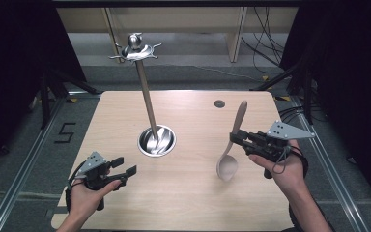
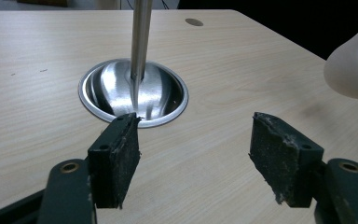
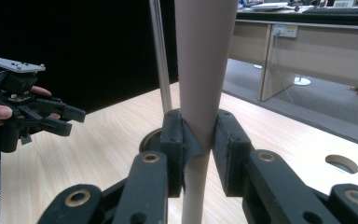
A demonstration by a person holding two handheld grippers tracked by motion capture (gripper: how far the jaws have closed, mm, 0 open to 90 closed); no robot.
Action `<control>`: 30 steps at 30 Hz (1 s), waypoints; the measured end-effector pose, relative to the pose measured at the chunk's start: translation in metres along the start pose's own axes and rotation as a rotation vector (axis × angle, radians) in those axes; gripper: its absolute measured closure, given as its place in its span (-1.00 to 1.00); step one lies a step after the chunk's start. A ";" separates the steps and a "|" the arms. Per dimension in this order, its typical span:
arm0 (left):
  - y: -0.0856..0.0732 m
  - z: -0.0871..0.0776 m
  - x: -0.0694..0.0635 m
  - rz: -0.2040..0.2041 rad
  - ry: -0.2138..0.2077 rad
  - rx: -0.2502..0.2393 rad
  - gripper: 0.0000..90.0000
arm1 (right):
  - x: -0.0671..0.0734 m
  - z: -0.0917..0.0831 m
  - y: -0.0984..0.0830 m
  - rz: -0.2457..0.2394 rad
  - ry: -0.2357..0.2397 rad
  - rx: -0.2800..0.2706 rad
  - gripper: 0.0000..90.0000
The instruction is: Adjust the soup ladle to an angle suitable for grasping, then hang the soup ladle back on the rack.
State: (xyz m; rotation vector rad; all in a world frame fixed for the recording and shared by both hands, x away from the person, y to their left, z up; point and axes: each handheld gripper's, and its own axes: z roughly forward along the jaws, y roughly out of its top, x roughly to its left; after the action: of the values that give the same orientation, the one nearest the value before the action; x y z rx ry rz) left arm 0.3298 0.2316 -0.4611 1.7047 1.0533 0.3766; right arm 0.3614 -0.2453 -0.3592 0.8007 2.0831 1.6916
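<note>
1. Above the table's [image 1: 183, 203] right half, the right gripper [image 1: 235, 139] clamps a wooden spoon [image 1: 231, 150] mid-handle.
2. Spoon stands near upright: bowl down, handle tip up, leaning away.
3. Left gripper [image 1: 125, 169] gapes wide, empty, facing the metal stand [image 1: 147, 104].

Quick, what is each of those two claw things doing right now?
Left gripper: open, nothing between its jaws.
Right gripper: shut on the handle of the wooden spoon, bowl end hanging down.
</note>
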 end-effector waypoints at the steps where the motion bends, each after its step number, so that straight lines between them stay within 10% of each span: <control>1: 0.000 0.001 0.000 -0.006 -0.002 0.001 -0.29 | 0.000 -0.001 0.000 0.016 -0.006 0.014 0.68; 30: 0.054 0.009 -0.034 0.085 -0.089 -0.110 -0.24 | 0.032 0.028 0.001 0.059 -0.077 0.093 0.68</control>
State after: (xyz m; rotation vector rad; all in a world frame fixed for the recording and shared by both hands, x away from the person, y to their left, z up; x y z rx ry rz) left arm 0.3417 0.1957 -0.4092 1.6566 0.8821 0.4024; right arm 0.3531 -0.2037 -0.3618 0.9494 2.1179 1.5768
